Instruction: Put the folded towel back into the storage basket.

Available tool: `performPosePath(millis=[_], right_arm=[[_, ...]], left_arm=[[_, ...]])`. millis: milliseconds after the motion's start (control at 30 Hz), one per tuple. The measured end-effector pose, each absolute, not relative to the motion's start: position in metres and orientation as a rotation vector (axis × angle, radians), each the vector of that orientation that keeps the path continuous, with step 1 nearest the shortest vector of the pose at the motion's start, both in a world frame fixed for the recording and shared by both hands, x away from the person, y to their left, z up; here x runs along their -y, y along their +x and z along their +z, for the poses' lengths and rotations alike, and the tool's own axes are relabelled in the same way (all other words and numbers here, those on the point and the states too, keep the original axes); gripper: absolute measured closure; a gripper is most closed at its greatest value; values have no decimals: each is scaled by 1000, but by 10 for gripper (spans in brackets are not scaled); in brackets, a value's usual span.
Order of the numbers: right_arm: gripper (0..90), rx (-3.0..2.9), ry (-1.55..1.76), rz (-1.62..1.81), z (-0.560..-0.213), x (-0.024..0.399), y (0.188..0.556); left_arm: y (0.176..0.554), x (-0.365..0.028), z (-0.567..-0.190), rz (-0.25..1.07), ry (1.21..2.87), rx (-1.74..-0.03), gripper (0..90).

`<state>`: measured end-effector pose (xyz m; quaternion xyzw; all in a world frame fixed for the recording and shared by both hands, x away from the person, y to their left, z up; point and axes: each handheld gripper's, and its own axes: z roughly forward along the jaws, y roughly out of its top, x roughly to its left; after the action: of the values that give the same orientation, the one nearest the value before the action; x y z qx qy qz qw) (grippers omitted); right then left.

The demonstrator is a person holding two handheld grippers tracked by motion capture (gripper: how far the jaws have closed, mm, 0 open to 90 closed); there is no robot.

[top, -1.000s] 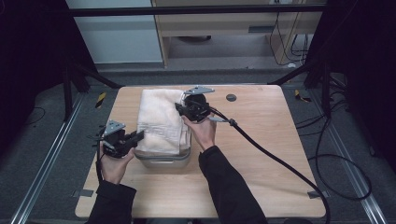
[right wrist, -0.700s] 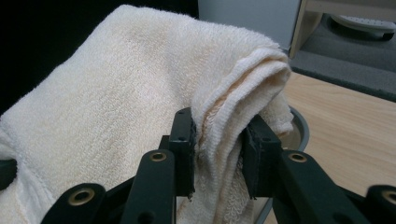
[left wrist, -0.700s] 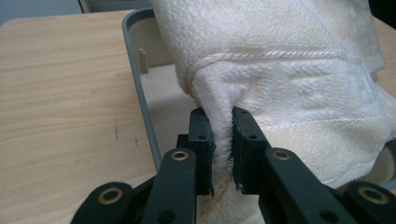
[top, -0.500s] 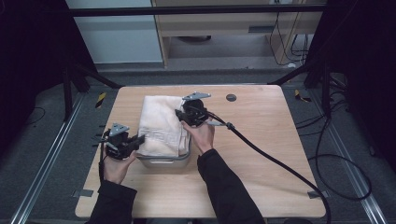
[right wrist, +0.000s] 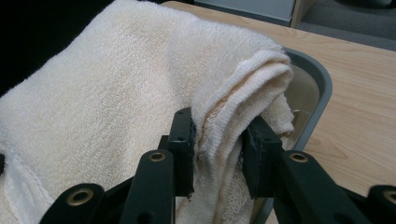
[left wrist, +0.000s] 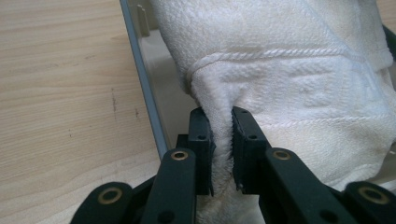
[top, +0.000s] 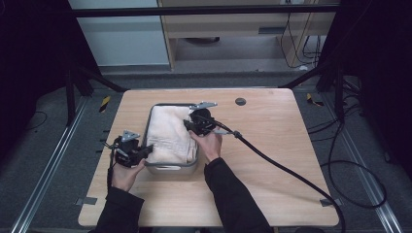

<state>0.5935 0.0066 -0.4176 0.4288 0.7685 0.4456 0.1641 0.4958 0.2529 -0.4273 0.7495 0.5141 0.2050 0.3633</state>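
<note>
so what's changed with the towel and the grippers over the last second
The towel has drawn inward: a second ago it draped over the tray's far and left rim, and now that grey rim is uncovered. The right gripper has moved slightly toward the person, and the left gripper barely shifted. Unchanged: both grippers stay clamped on towel folds, and the tray and table stay where they were.

I'm seeing a cream towel (top: 167,133) with a woven band, a grey tub (top: 171,169), black claws, a pale wood-grain counter (top: 272,165).
</note>
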Motion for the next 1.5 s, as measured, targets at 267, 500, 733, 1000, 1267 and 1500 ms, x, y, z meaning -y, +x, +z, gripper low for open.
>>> performPosePath(millis=[267, 500, 733, 1000, 1267, 1500], right_arm=[[668, -2199, 1223, 1242, -427, -9, 597], [646, -2208, 1218, 1228, -430, -10, 599], [620, -2218, 1185, 1191, -432, -9, 600], [590, -2209, 1134, 1210, -422, -6, 596], [438, -2193, 1112, 1253, -401, 15, 582], [286, -2173, 1094, 1279, -387, 44, 566]], left_arm=[[500, -251, -435, 522, 1958, -1346, 780], [499, -249, -435, 543, 1958, -1344, 753], [499, -248, -433, 548, 1953, -1341, 705], [492, -252, -419, 577, 1882, -1320, 677], [478, -254, -403, 604, 1833, -1253, 608], [467, -261, -400, 641, 1821, -1221, 479]])
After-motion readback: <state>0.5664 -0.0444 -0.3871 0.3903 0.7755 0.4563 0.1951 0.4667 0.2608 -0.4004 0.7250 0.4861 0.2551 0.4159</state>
